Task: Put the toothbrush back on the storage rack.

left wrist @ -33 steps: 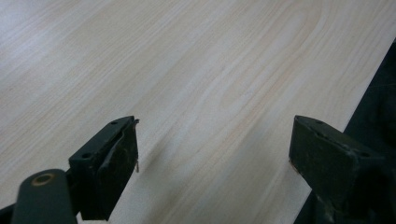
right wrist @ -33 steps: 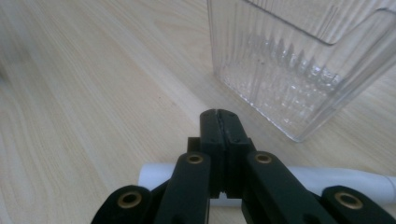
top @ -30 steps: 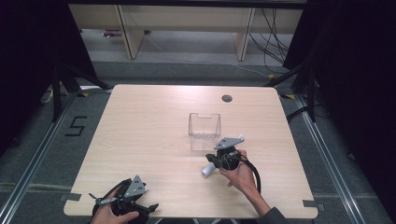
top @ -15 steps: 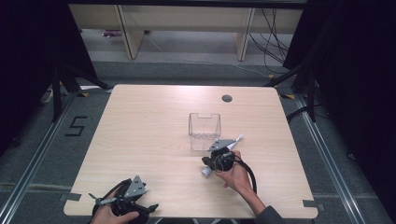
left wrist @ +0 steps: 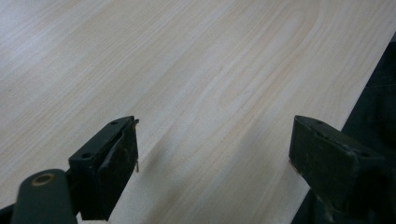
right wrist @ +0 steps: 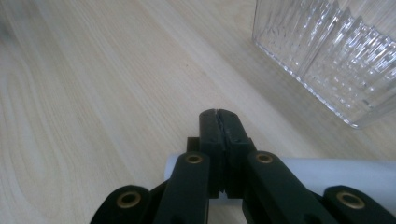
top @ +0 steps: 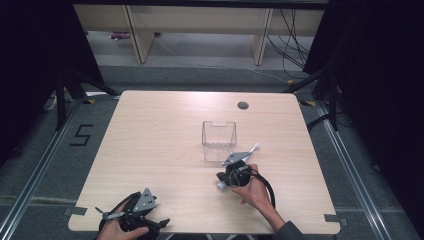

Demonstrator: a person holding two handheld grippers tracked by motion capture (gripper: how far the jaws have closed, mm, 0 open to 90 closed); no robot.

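A clear ribbed plastic box (top: 218, 141) stands empty near the middle of the table; its corner fills the upper right of the right gripper view (right wrist: 327, 56). My right gripper (top: 227, 175) rests just in front of the box, a hand around it. Its jaws (right wrist: 218, 115) are pressed together along a seam, with nothing between the tips. A white tube (right wrist: 336, 175) lies crosswise under the jaws' linkage, and its ends stick out on both sides (top: 254, 148). Whether it is held I cannot tell. My left gripper (top: 159, 222) sits at the front left edge, open wide (left wrist: 212, 154) over bare wood.
The light wooden table (top: 165, 130) has a round cable hole (top: 243, 105) at the back right. Its front edge runs right beside the left gripper (left wrist: 369, 88). Dark floor, metal rails and shelving legs surround the table.
The right gripper has shifted slightly left and nearer to the person, the white tube moving with it. The left gripper has stayed put.
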